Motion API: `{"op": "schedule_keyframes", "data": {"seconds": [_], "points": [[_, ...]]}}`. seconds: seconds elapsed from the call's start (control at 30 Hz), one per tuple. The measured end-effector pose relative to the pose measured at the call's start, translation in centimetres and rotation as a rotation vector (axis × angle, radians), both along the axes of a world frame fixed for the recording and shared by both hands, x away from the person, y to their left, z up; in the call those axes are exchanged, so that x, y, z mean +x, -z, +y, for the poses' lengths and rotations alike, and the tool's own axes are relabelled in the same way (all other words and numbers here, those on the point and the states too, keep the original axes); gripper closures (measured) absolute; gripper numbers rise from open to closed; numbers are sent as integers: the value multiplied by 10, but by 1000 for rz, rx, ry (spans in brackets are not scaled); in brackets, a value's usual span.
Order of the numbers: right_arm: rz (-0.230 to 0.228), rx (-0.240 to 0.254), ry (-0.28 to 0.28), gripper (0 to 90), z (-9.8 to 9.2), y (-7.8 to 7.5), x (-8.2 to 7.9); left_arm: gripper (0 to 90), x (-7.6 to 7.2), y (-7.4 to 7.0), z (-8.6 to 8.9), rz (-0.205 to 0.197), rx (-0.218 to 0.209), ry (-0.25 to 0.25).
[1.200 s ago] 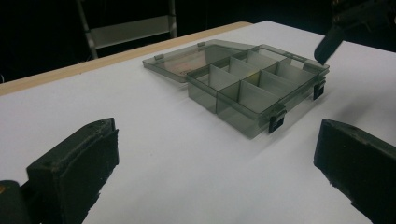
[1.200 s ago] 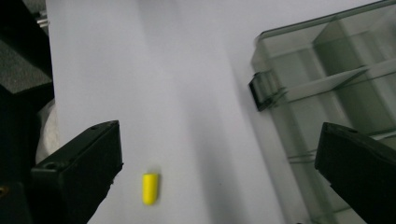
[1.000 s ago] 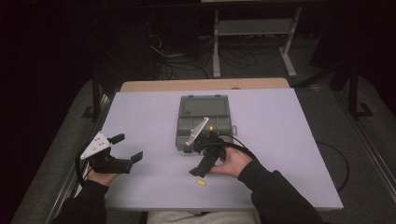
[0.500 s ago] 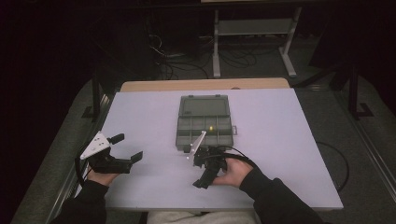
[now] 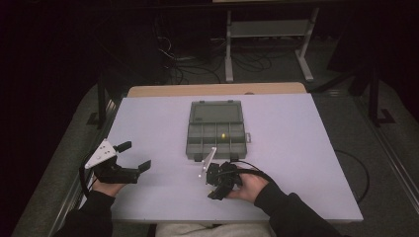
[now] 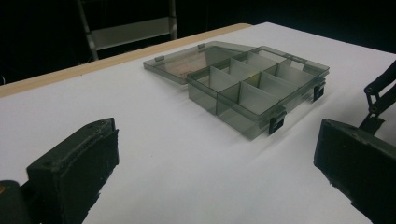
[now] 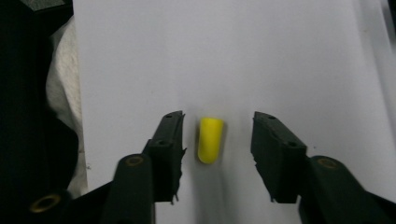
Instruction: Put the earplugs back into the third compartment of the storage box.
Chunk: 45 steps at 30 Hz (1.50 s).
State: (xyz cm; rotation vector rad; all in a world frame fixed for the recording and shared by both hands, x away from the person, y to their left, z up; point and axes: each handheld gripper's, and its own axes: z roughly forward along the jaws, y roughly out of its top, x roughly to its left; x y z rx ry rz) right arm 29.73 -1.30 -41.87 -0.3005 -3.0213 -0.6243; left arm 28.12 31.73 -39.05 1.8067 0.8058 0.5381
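White table (image 5: 306,148), unlabelled grey organizer box (image 5: 216,131), yellow earplug (image 7: 209,139) between parted jaws

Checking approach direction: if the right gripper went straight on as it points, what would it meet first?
The yellow earplug lying on the table, between the open right gripper's jaws; depth is unclear.

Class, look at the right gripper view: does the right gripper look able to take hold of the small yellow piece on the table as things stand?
Probably yes. The right gripper is open, with the yellow piece lying between its jaws on the bare white table; a gap shows on each side and nothing blocks the jaws from closing.
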Motion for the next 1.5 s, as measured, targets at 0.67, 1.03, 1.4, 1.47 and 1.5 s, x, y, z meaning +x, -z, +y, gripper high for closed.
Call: {"op": "schedule_keyframes", "data": {"seconds": [0.67,1.03,1.4,1.47,1.5], "points": [[-27,14,-17,784,-2,-10,-2,0,0,0,0,1,1,0],[-38,40,0,785,-5,-33,5,0,0,0,0,2,-1,-1],[-64,80,37,785,-15,-59,24,0,0,0,0,0,-3,-1],[-68,75,46,785,-16,-64,28,0,0,0,0,-1,-1,0],[-73,73,47,785,-16,-65,30,0,0,0,0,0,-3,0]]}}
